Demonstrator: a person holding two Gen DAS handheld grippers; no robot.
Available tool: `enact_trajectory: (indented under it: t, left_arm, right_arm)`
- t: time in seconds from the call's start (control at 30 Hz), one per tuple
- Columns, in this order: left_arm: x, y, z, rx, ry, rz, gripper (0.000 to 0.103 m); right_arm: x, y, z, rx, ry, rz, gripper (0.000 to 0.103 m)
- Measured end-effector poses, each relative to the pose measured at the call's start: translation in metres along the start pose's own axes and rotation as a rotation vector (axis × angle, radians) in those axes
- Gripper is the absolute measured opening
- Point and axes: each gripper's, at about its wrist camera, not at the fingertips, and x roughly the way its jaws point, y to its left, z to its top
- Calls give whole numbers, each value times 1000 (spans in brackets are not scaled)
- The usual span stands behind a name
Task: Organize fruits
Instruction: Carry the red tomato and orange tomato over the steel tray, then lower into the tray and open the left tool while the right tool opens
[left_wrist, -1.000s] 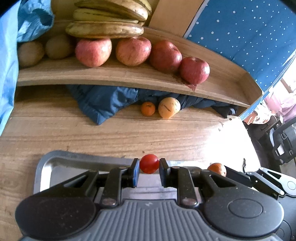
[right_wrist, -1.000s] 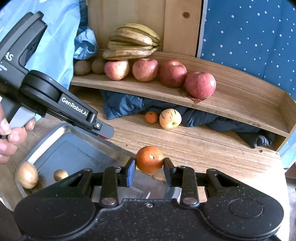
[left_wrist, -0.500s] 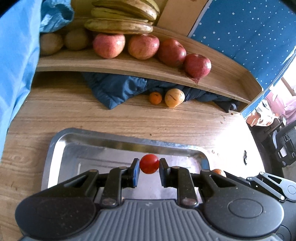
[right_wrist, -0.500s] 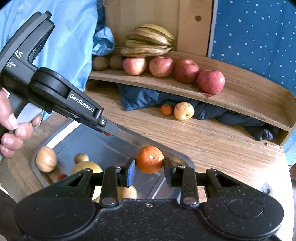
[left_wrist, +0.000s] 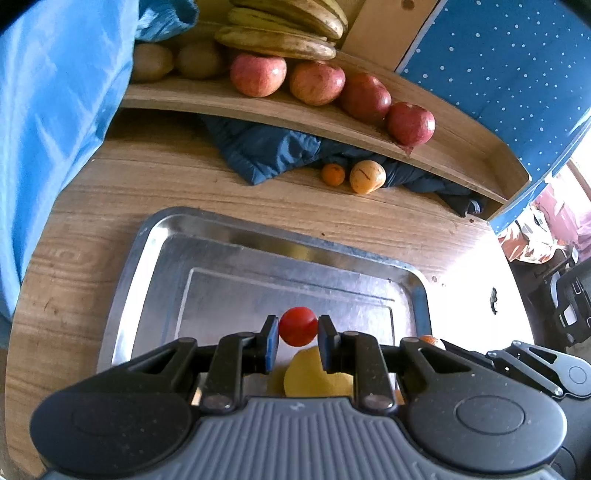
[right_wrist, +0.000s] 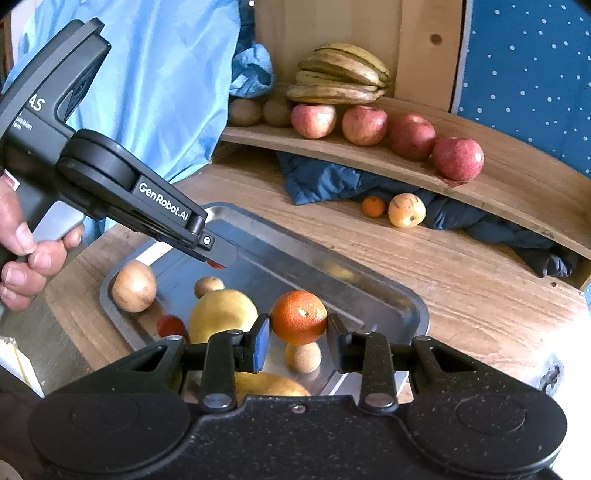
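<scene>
A small red tomato (left_wrist: 297, 326) is being held between the closed jaws of the left gripper (left_wrist: 297, 332), above the metal tray (left_wrist: 155, 236). An orange (right_wrist: 299, 316) is being clamped in the right gripper (right_wrist: 298, 341), over the tray's near right corner. Both grips are narrow and loaded.

The tray is being occupied by a large yellow fruit (right_wrist: 222, 314), two brown fruits (right_wrist: 133, 286) and a second red tomato (right_wrist: 170, 326); a row of apples (right_wrist: 364, 124) and bananas (right_wrist: 340, 79) is being kept on the wooden shelf (right_wrist: 517, 177) behind. Whether the carried pieces are bound for the tray or the shelf cannot be told.

For a good placement, each fruit is best being lowered until it is touching the surface before the jaws are being opened, since round fruit is likely to roll. The tomato is judged soft, so no extra squeeze is being advised. A bare patch should be chosen, clear of neighbouring fruit, and the two grippers are best being kept apart to avoid collision.
</scene>
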Motion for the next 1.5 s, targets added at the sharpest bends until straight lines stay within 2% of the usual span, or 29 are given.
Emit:
enact_trajectory:
  t: [0.6, 1.5]
  left_arm:
    - [-7, 11, -27, -56, 24, 34, 24]
    - [-9, 9, -32, -62, 23, 58, 25]
  right_arm:
    - [2, 9, -16, -23, 22, 28, 34]
    - [3, 9, -22, -27, 27, 31, 35]
